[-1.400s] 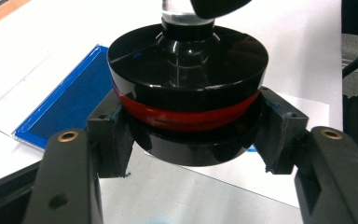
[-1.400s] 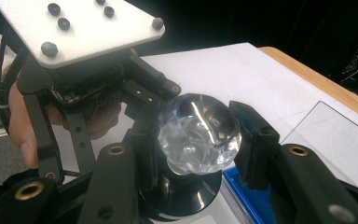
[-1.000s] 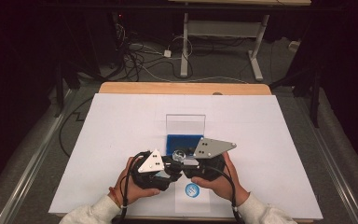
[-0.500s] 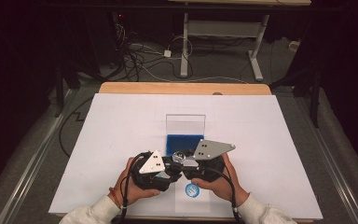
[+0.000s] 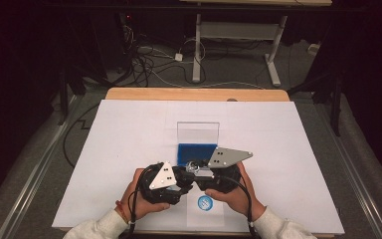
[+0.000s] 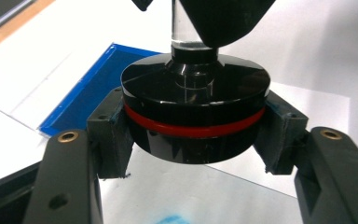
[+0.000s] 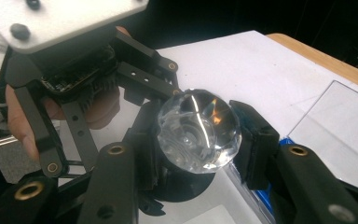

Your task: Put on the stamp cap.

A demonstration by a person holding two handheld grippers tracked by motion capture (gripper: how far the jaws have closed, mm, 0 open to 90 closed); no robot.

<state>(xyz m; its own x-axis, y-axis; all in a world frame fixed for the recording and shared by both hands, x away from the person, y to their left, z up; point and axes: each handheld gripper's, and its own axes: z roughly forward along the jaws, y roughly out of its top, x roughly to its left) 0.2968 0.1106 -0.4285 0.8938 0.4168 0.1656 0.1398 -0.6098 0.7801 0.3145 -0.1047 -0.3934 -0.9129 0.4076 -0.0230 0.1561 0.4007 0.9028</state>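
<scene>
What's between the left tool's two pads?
A black round base with a red ring, clamped by the left tool, seen in the left gripper view.

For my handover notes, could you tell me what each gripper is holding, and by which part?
The left gripper clamps the black round base by its rim, at the red ring. The right gripper grips the clear faceted ball on top, by its sides.

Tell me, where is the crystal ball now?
The crystal ball sits between the right gripper's jaws, on a black base clamped by the left gripper, just before the blue tray.
</scene>
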